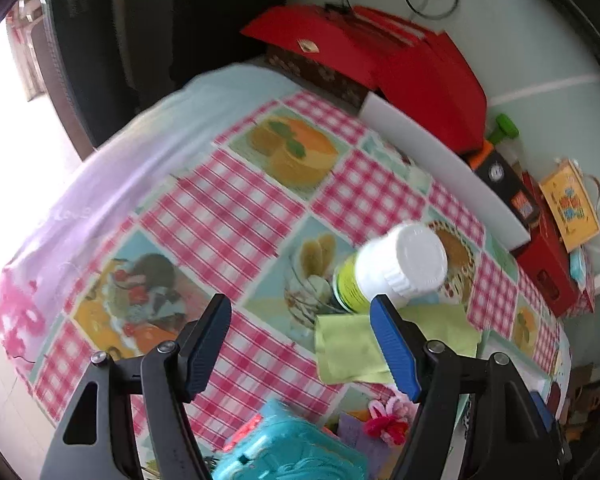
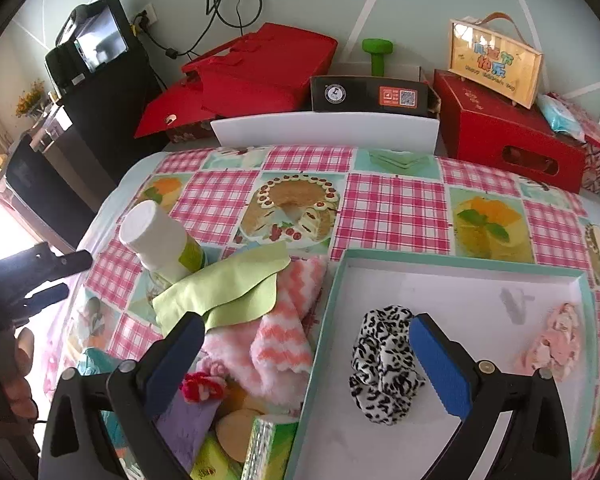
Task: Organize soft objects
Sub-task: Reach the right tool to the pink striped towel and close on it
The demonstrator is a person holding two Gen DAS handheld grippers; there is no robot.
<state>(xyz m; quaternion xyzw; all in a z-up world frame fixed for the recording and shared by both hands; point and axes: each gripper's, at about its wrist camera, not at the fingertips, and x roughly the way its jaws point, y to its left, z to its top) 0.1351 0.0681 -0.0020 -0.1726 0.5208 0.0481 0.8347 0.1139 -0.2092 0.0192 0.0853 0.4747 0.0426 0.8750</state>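
tray: white tray with teal rim (image 2: pixel 342 258) sits on my right side of the checked tablecloth (image 2: pixel 396 212). Already in it: leopard scrunchie (image 2: pixel 382 364) and a pale pink scrunchie (image 2: pixel 552 342), well apart.
soft pile: green cloth (image 2: pixel 224 290) lies over the pink-and-white fuzzy towel (image 2: pixel 284 332), both just left of the tray rim. Cloth's far corner touches the white bottle (image 2: pixel 160 240), which leans tilted against it.
right gripper (image 2: pixel 308 364): fingers spread wide, holding nothing. It straddles the tray's left rim; left finger is over the towel's near edge, right finger beside the leopard scrunchie.
left gripper (image 1: pixel 300 344): fingers spread, empty. In its view the green cloth (image 1: pixel 352 348) is right of centre, partly behind its blue finger; bottle (image 1: pixel 396 268) just beyond.
key relation: my read, the right is the nearer arm. Pile lies ahead and left of its fingers; cloth's long axis runs diagonal, near-left to far-right.
next, my guess: shift right gripper left, pinch cloth's near edge, carry right into the tray.
risk: dragging the cloth may tip the bottle.
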